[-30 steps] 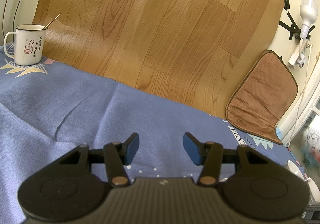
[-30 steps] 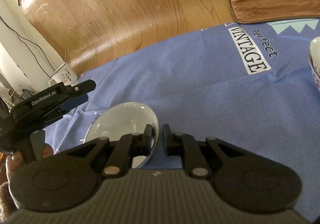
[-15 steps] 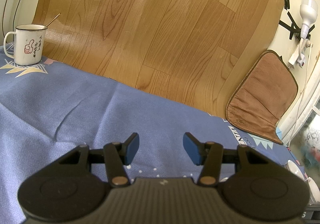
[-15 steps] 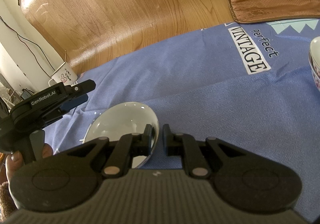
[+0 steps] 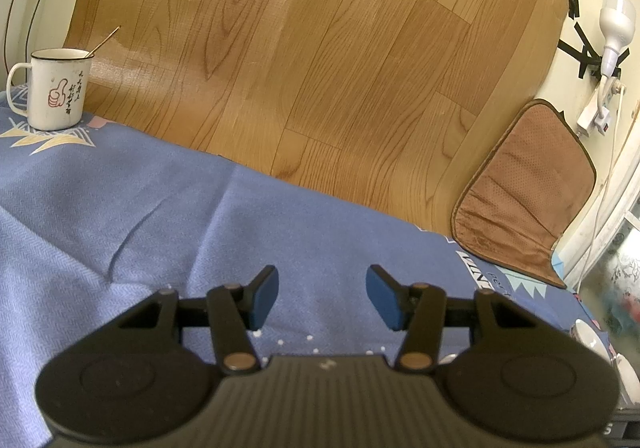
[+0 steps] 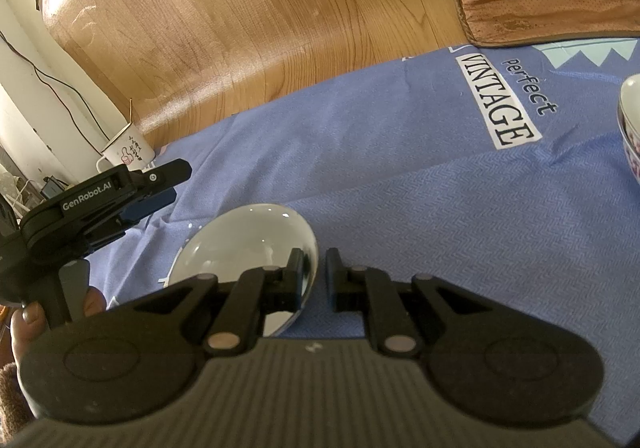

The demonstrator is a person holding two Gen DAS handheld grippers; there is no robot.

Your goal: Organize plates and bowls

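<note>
My left gripper point(image 5: 322, 294) hangs over the blue cloth point(image 5: 120, 216) with its two fingers wide apart and nothing between them. The blue pads point(image 5: 266, 296) face each other across bare fabric. In the view from my right side, the same left gripper point(image 6: 158, 194) shows from the side, and on its black body I can read the white letters "GenRobot.AI".

My right gripper point(image 6: 316, 272) has its fingers close together, with only a narrow gap between them. The rim of a shiny metal bowl point(image 6: 248, 240) sits in that gap, with the left finger inside the bowl and the right finger outside it. I cannot tell if the fingers press the rim or only stand around it. The bowl lies on the cloth, tilted toward the camera, between my two grippers.

At the right edge of the right view there is part of a white bowl point(image 6: 630, 120) with a dark pattern, well apart from the metal one. The cloth carries a printed label: "VINTAGE" in black on a white box, and beside it the word "perfect" point(image 6: 528, 88).

A white mug point(image 5: 56, 88) stands at the far left corner of the cloth, with a thin stick inside. It has a red thumbs-up picture and some dark Chinese writing, too small for me to read. Behind the cloth is a sheet with wood pattern point(image 5: 320, 68), and a brown cushion point(image 5: 524, 188) leans on it. A white lamp point(image 5: 616, 28) is fixed to the wall with black tape.
</note>
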